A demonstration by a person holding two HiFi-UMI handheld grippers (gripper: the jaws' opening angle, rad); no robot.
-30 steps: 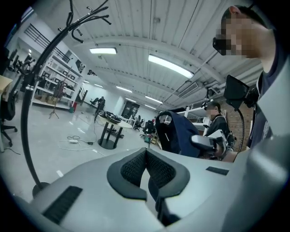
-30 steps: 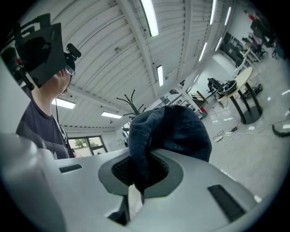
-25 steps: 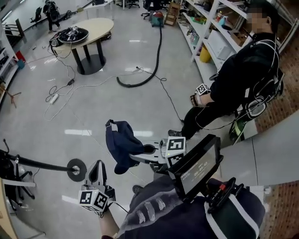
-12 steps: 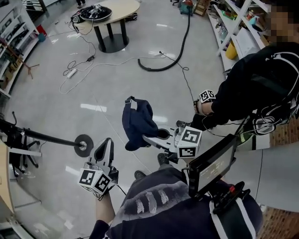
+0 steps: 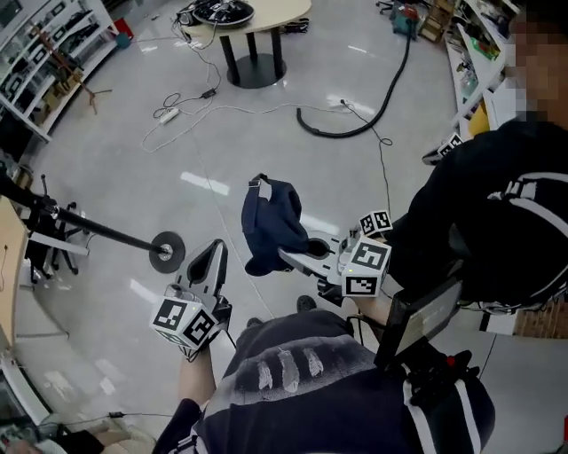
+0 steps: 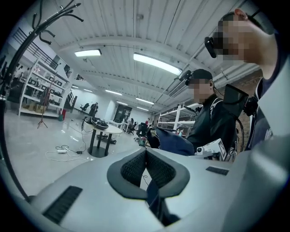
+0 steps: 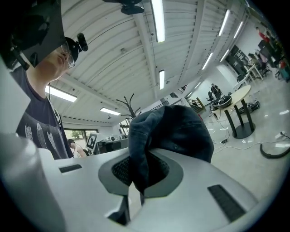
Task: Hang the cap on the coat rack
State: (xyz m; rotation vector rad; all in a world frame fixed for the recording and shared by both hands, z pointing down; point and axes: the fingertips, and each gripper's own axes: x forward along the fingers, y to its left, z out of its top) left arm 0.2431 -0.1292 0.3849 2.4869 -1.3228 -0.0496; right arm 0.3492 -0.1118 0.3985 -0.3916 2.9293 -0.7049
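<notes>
The dark blue cap (image 5: 273,222) hangs by its edge from my right gripper (image 5: 288,257), which is shut on it; in the right gripper view the cap (image 7: 174,131) fills the space over the jaws (image 7: 144,158). My left gripper (image 5: 216,248) is level and shut, with nothing between its pads (image 6: 146,153). The black coat rack's round base (image 5: 166,252) stands on the floor just left of the left gripper, its pole (image 5: 80,223) running off to the left edge. The rack's hooks (image 6: 54,16) show at the upper left of the left gripper view.
A seated person in black (image 5: 497,195) is close at the right, holding marker-cube grippers (image 5: 448,146). A round table (image 5: 257,18), a black hose (image 5: 364,124) and cables (image 5: 177,111) lie on the far floor. Shelving (image 5: 53,62) lines the left wall.
Both grippers have moved on across the floor beside the rack's base, the cap still in the right one. The left gripper has risen a little. The table and hose have slid toward the top.
</notes>
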